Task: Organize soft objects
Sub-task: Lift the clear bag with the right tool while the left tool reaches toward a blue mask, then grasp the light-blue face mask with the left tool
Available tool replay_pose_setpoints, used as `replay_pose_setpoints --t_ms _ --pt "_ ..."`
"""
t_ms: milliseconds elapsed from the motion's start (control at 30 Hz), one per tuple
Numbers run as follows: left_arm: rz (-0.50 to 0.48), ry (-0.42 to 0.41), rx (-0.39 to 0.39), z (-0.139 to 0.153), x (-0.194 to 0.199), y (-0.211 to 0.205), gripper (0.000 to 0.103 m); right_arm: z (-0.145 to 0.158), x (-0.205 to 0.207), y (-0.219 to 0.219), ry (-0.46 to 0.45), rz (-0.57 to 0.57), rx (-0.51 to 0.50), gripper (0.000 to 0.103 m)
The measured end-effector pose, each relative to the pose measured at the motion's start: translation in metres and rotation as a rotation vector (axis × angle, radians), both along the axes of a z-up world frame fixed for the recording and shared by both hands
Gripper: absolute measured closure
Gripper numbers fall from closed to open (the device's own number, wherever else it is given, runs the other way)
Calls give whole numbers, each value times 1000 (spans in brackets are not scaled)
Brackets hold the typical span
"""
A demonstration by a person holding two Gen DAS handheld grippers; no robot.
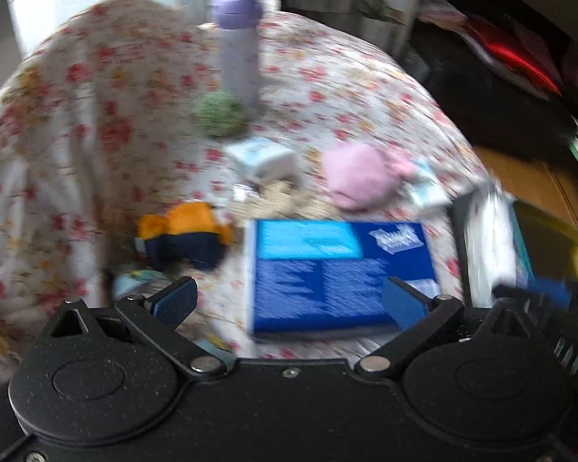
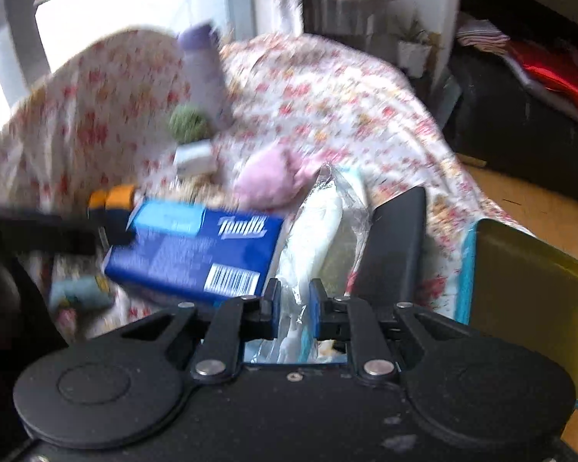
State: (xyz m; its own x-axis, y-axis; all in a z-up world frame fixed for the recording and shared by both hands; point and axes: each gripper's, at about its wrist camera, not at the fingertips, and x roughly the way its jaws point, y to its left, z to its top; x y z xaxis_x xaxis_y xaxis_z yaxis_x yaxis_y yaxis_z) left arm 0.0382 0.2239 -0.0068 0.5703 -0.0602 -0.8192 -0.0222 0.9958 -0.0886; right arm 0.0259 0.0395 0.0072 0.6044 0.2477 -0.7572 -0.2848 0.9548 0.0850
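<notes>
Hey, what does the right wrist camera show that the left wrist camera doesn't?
Only the right wrist view shows the right gripper up close, its jaws shut on a clear plastic packet of white tissues, and a barcode on the blue cardboard tissue box. Only the left wrist view shows the left gripper, jaws open and empty above that box's face. Both show the lilac lidded bottle, the green fuzzy ball, the pink plush toy, the orange and navy soft toy and the floral cloth.
</notes>
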Motion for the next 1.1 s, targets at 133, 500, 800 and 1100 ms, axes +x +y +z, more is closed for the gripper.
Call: replay_pose_setpoints --t_ms 133,500,800,1100 --pt "-132 18 21 -4 -8 -30 4 16 -6 -28 -12 -75 75 88" --pt "-468 39 133 -12 -38 -95 5 14 -25 -82 13 -262 138 88" --pt "-540 126 158 -45 -43 -116 9 5 -31 -88 44 -274 148 88" --pt "-475 165 131 -52 -35 -108 47 3 -34 -90 61 -278 153 88"
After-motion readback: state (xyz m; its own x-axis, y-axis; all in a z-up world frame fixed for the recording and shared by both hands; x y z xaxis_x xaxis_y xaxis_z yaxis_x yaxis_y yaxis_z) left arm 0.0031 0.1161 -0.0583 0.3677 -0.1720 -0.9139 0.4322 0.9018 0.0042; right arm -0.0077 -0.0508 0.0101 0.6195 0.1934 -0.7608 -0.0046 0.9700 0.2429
